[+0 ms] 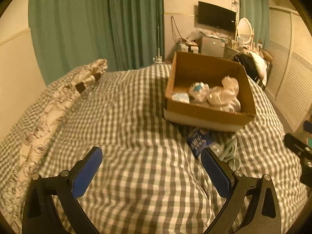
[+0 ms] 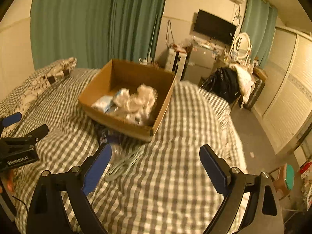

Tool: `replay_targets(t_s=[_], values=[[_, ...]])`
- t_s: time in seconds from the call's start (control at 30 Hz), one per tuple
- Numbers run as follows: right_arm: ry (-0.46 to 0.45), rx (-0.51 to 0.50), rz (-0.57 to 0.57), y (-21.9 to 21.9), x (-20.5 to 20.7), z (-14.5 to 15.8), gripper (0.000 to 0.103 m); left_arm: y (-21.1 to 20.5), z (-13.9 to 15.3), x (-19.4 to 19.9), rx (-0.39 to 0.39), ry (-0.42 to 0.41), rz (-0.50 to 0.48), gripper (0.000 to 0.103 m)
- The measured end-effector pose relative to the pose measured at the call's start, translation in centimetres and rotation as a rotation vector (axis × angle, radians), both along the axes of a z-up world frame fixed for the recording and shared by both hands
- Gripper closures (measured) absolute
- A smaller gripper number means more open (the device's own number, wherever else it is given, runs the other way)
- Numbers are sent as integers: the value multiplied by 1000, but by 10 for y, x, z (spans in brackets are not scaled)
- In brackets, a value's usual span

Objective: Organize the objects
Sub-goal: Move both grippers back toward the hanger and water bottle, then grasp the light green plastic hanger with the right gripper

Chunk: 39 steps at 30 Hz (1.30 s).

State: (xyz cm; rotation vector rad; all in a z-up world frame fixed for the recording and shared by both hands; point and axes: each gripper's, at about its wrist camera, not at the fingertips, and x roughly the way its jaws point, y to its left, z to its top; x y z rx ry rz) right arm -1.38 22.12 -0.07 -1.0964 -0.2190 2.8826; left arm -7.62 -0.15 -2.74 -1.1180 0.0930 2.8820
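A grey-and-white checked bedspread [image 1: 126, 120] covers the bed, with a patterned pillow [image 1: 58, 97] at its left side. Green curtains [image 1: 93, 23] hang behind the bed. A black television [image 2: 214, 28] is mounted on the wall above a cluttered desk carrying an oval mirror [image 2: 241, 45]. White louvred wardrobe doors [image 2: 288, 97] line the right wall.

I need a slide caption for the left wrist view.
Open left tongs above checked bedding, facing a cardboard box of wrapped items.

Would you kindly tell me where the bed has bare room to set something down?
Free: the checked quilt between the patterned pillow and the cardboard box, and the stretch right of the box. Crowded: just in front of the box, where a blue packet and a pale cable lie.
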Motion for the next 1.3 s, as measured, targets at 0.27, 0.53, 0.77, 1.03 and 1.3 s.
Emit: replay_targets(t_s=[0.27,0.53,0.77,1.03,1.3], values=[[-112,34,-16,-11,-25,-56,11,11,-42,-11,-17,-84,12,0],[-209,32,-11,-20,-48,-96,11,10,-58,-19,-63,-142,43,0],[-317,62,-11,-33,-73,-127,12,-1,-67,-25,-13,-192,59,0],[-384,66,48,-57,-94,-150,33,-23,-68,-25,76,-205,117,0],[-508,33,52,-62,-108,-182,37,-24,-68,-25,87,-212,122,0]])
